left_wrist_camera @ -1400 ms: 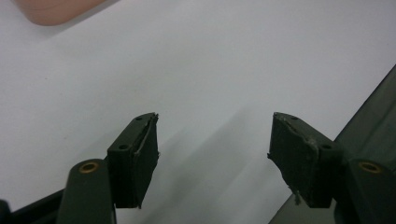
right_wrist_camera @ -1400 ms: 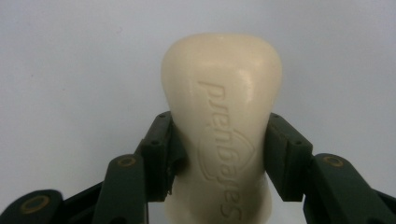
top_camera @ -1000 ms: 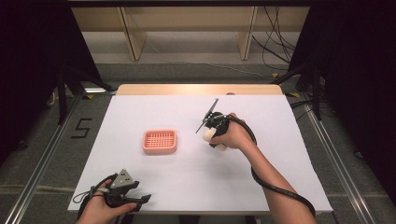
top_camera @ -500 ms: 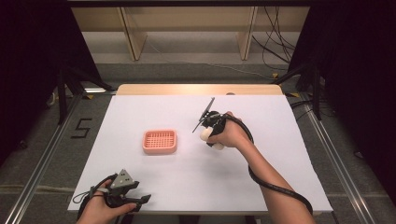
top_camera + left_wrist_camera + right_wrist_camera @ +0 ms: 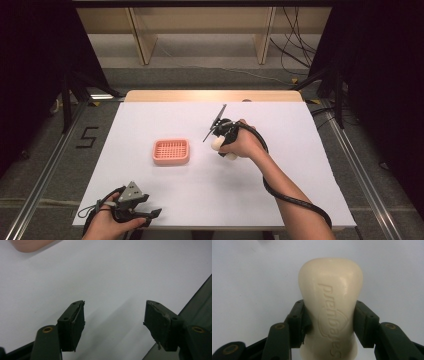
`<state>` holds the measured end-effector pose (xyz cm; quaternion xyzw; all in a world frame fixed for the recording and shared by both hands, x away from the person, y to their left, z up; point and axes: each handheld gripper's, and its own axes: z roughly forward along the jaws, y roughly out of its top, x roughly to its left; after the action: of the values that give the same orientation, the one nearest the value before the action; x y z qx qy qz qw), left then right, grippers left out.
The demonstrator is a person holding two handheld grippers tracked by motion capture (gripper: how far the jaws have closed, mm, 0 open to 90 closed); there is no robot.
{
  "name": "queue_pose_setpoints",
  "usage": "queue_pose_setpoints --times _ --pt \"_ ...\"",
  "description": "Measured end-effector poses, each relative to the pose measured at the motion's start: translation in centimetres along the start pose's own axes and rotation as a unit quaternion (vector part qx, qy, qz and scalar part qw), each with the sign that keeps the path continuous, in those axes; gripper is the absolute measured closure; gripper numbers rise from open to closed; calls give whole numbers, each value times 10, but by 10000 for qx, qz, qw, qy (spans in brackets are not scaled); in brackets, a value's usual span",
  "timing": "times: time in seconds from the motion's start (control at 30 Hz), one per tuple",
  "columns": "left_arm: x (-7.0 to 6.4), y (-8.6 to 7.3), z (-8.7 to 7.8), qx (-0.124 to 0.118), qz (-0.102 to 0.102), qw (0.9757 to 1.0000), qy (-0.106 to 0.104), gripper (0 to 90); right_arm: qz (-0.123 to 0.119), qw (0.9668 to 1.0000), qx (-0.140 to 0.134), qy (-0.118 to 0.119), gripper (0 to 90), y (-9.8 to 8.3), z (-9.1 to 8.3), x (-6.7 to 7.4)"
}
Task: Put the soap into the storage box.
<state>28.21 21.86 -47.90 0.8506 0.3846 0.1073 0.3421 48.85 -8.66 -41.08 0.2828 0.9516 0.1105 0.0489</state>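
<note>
A cream bar of soap (image 5: pixel 331 312) with embossed lettering sits between the jaws of my right gripper (image 5: pixel 329 322), which is shut on its sides. In the high view the right gripper (image 5: pixel 220 142) holds the soap (image 5: pixel 218 144) just above the white table, right of a pink ridged soap dish (image 5: pixel 171 152). My left gripper (image 5: pixel 150 216) rests near the table's front left edge. Its jaws stand wide apart in the left gripper view, the left gripper (image 5: pixel 113 321) open with nothing between them. A corner of the pink dish (image 5: pixel 30 245) shows at the top left there.
The white table (image 5: pixel 300 150) has a wooden strip (image 5: pixel 215 95) along its far edge. Black cables trail from both grippers. Wooden shelf legs and cables stand on the floor behind. Dark curtains flank both sides.
My right gripper with the soap has shifted slightly left and nearer, toward the pink dish. The left gripper has stayed in place.
</note>
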Motion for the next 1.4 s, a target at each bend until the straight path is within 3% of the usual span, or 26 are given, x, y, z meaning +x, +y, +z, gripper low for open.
queue_pose_setpoints --times 0.07,0.13,0.17,0.37,0.43,0.57,0.7,0.73,1.4 --pt "0 0 0 1 3 10000 -1 324 -38 10000 -79 19 505 1 1 0" --pt "0 0 0 2 3 10000 -2 323 76 9999 -64 18 505 2 1 3" --pt "0 0 0 -4 -2 10000 -8 323 -18 10000 -52 21 505 3 0 2" --pt "0 0 0 16 24 10000 -4 323 10 10000 -32 37 505 6 -1 4" --pt "-1 0 0 -28 -29 10000 -47 323 -102 9999 -67 22 505 7 0 3" --pt "0 0 -1 9 16 10000 -15 323 -10 10000 -38 14 505 9 0 6" --pt "0 0 -1 6 16 10000 -17 323 -220 9997 -109 6 505 11 1 5" --pt "0 0 -1 5 14 10000 -19 323 -105 9999 -69 36 505 12 0 7" --pt "0 1 -1 11 111 9999 -20 323 -156 9998 -95 18 505 22 1 12"
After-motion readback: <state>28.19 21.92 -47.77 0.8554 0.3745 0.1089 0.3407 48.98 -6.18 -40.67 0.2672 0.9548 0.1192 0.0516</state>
